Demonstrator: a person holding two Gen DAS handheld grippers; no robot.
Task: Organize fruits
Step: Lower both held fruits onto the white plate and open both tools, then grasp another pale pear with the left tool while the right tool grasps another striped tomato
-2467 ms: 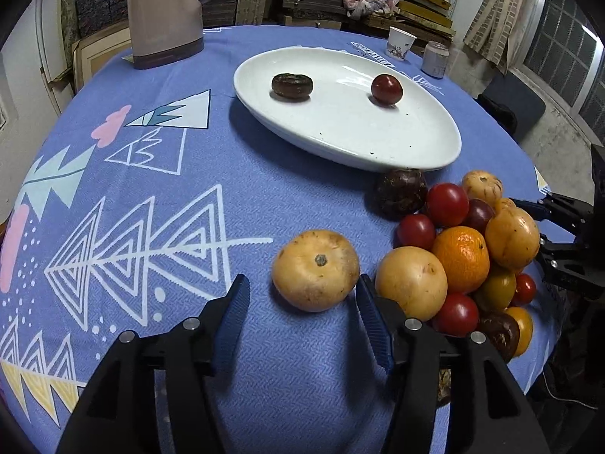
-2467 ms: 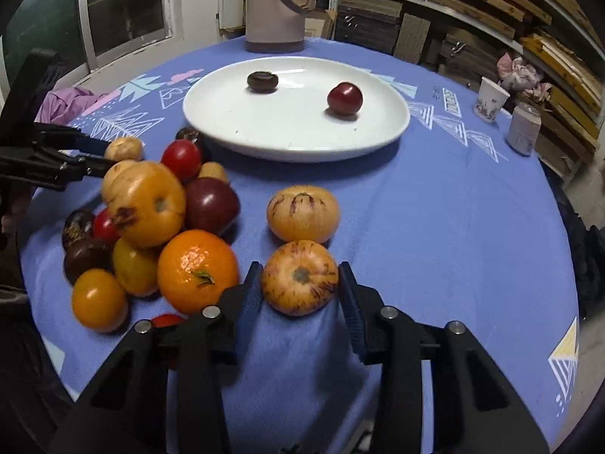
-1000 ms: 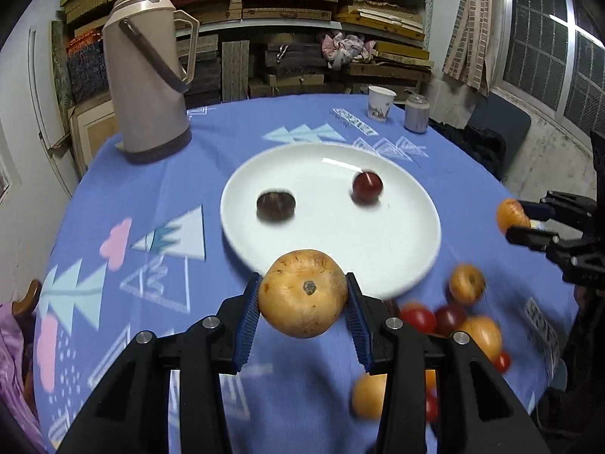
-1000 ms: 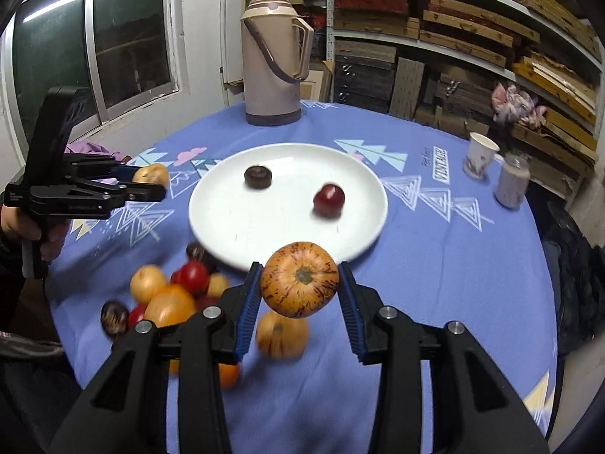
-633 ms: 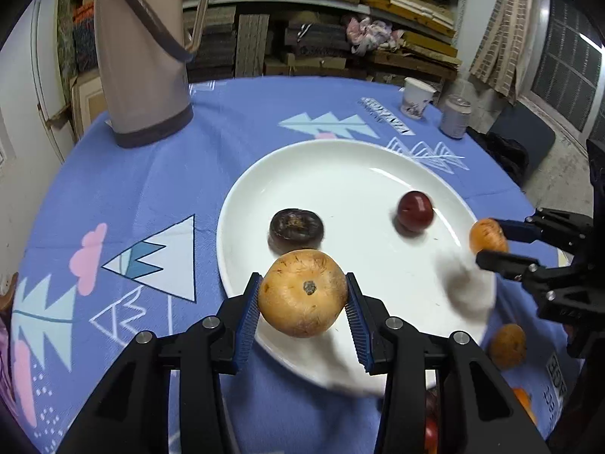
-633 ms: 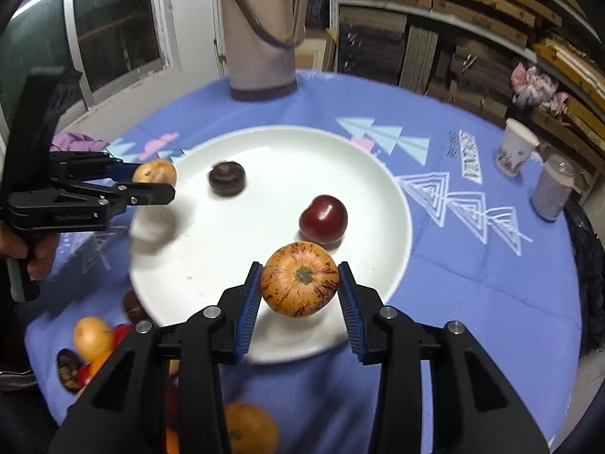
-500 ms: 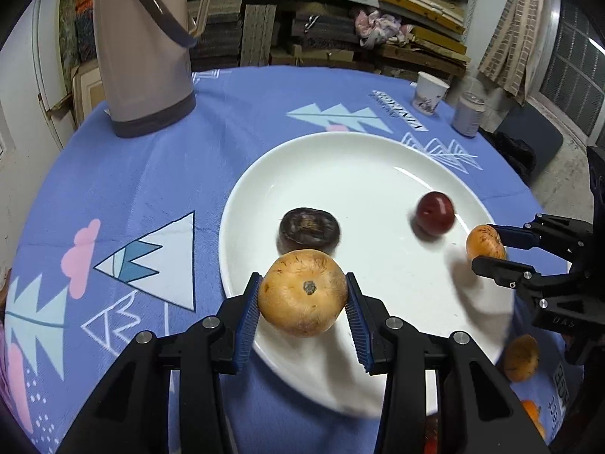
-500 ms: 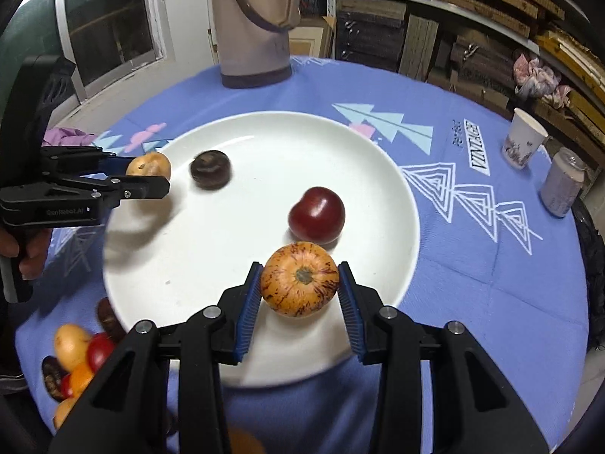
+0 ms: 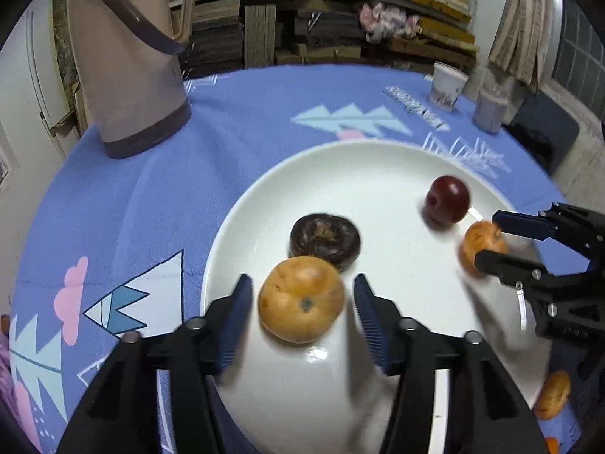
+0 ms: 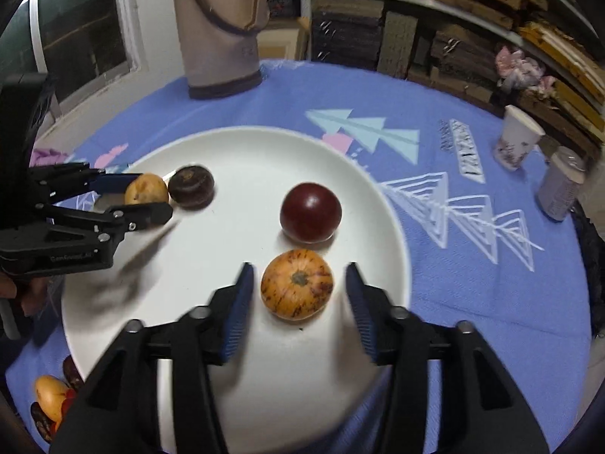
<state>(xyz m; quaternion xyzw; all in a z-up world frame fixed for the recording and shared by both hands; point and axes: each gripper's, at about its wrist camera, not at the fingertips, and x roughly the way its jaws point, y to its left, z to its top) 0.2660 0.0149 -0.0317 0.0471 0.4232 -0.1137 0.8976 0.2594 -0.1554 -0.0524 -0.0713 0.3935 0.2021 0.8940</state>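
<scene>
Your left hand-held gripper (image 9: 301, 312) is hanging spread over the white plate (image 9: 378, 166), its blue pads clear on both sides of the tan round fruit (image 9: 301, 299), which is sitting on the plate just in front of the dark wrinkled fruit (image 9: 325, 236). Your right hand-held gripper (image 10: 297, 302) is likewise standing open around the orange speckled fruit (image 10: 297, 283), which is lying on the plate near the dark red fruit (image 10: 311, 212). More fruits (image 10: 49, 397) are waiting on the blue-clothed worktop (image 9: 132, 189) beside the plate.
</scene>
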